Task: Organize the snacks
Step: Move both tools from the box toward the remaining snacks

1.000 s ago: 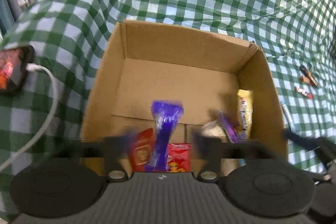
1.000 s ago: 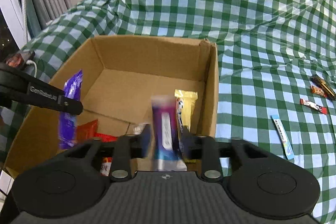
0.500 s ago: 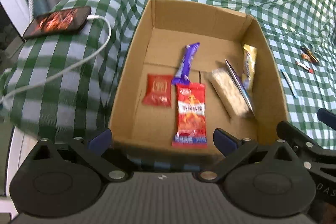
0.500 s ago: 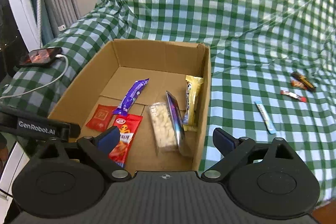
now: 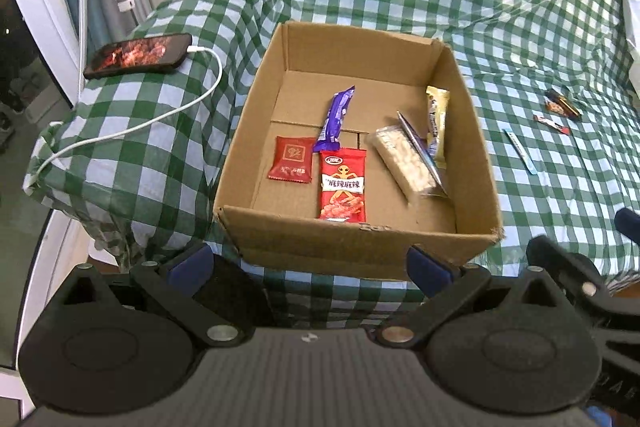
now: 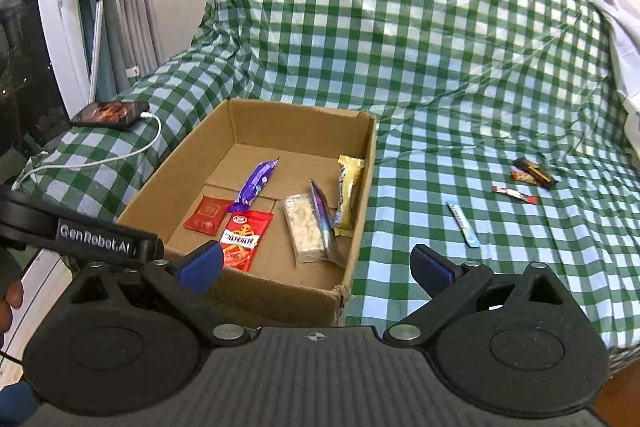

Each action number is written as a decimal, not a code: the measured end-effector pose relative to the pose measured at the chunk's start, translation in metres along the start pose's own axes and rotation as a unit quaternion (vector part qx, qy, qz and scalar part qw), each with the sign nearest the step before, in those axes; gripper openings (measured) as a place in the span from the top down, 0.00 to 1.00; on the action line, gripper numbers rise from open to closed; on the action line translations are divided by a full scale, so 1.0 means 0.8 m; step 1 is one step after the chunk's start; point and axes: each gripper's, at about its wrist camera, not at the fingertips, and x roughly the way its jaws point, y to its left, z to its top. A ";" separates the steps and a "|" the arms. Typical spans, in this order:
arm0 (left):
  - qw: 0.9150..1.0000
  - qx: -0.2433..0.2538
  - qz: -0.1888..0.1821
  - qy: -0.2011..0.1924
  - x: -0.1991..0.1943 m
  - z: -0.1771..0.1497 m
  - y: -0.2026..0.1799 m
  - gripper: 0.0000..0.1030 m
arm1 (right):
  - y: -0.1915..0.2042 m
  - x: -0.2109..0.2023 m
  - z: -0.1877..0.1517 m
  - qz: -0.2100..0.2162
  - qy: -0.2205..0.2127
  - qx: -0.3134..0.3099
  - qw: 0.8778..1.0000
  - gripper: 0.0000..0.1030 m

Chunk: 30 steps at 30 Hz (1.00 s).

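An open cardboard box (image 5: 360,241) (image 6: 362,187) sits on a green checked sofa cover. Inside lie a purple bar (image 5: 335,119) (image 6: 256,184), a small red sachet (image 5: 291,159), a red snack pack (image 5: 343,185) (image 6: 240,239), a clear pack of white pieces (image 5: 404,161) (image 6: 304,229), a dark purple packet on edge (image 6: 321,217) and a yellow bar (image 5: 437,125) (image 6: 349,191). My left gripper (image 5: 310,265) is open and empty, pulled back in front of the box. My right gripper (image 6: 316,263) is open and empty, also short of the box.
Loose snacks lie on the cover to the right: a blue stick (image 5: 520,151) (image 6: 463,223), a red-white bar (image 6: 515,195) and dark small bars (image 6: 534,171). A phone (image 5: 138,55) on a white cable (image 5: 132,129) lies left of the box. Curtains stand at far left.
Both grippers opened, dropped the purple bar and the dark purple packet into the box, then pulled back and up away from it.
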 end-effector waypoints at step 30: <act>1.000 0.014 0.006 -0.027 -0.042 -0.026 -0.003 0.00 | -0.002 -0.053 -0.009 0.003 -0.040 0.000 0.999 0.01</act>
